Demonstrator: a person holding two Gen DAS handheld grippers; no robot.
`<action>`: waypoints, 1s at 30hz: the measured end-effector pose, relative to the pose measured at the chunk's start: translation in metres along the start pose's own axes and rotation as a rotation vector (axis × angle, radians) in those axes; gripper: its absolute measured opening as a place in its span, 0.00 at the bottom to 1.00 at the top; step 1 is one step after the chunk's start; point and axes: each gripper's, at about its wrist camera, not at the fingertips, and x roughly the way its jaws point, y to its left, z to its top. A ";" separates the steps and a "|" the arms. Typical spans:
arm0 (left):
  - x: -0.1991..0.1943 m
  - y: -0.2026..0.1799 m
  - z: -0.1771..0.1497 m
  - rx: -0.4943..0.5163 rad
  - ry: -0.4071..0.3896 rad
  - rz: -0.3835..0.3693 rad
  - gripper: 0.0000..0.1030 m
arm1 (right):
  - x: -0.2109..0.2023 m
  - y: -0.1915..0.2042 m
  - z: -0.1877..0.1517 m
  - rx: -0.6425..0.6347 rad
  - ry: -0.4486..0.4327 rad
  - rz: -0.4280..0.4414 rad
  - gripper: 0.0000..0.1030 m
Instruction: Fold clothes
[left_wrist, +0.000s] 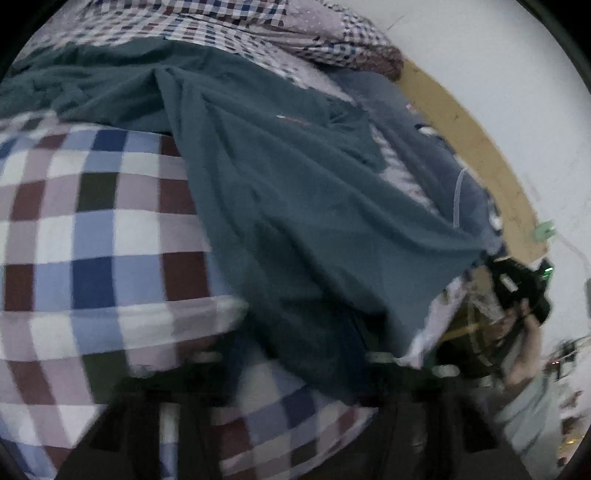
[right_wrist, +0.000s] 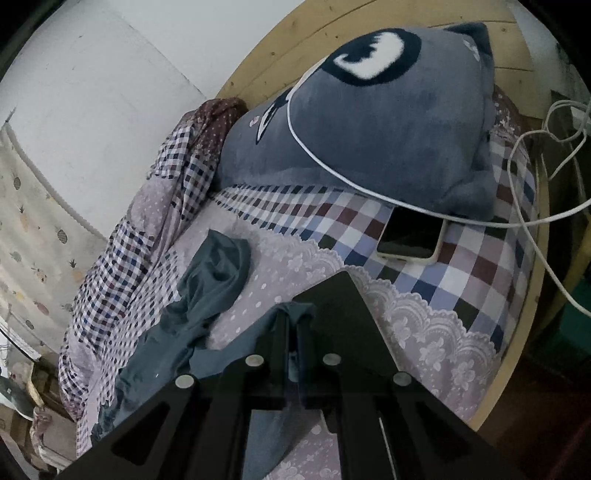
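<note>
Clearly right claw (right_wrist: 293, 314) pinches teal garment (right_wrist: 218, 273), jaws closed.

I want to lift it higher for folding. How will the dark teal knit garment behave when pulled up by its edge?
The dark teal knit garment will probably hang floppy: it drapes in soft folds over the checked bedcover. It looks light, since the right gripper holds an edge by a pinch alone. It may drag across the cover, perhaps bunching.

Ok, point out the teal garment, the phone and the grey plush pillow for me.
teal garment (left_wrist: 295, 221): left wrist view, middle of the spread cloth.
phone (right_wrist: 412, 236): right wrist view, centre of its dark screen.
grey plush pillow (right_wrist: 388, 136): right wrist view, plain grey area below the eye.
</note>
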 end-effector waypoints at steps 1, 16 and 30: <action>-0.003 0.008 0.000 -0.034 -0.005 0.004 0.03 | 0.000 0.000 0.000 0.001 0.004 -0.002 0.02; -0.222 0.097 -0.072 -0.383 -0.561 0.018 0.02 | -0.020 0.043 -0.047 -0.192 0.247 0.187 0.02; -0.279 0.113 -0.135 -0.441 -0.531 0.114 0.02 | -0.068 0.068 -0.110 -0.545 0.411 0.043 0.02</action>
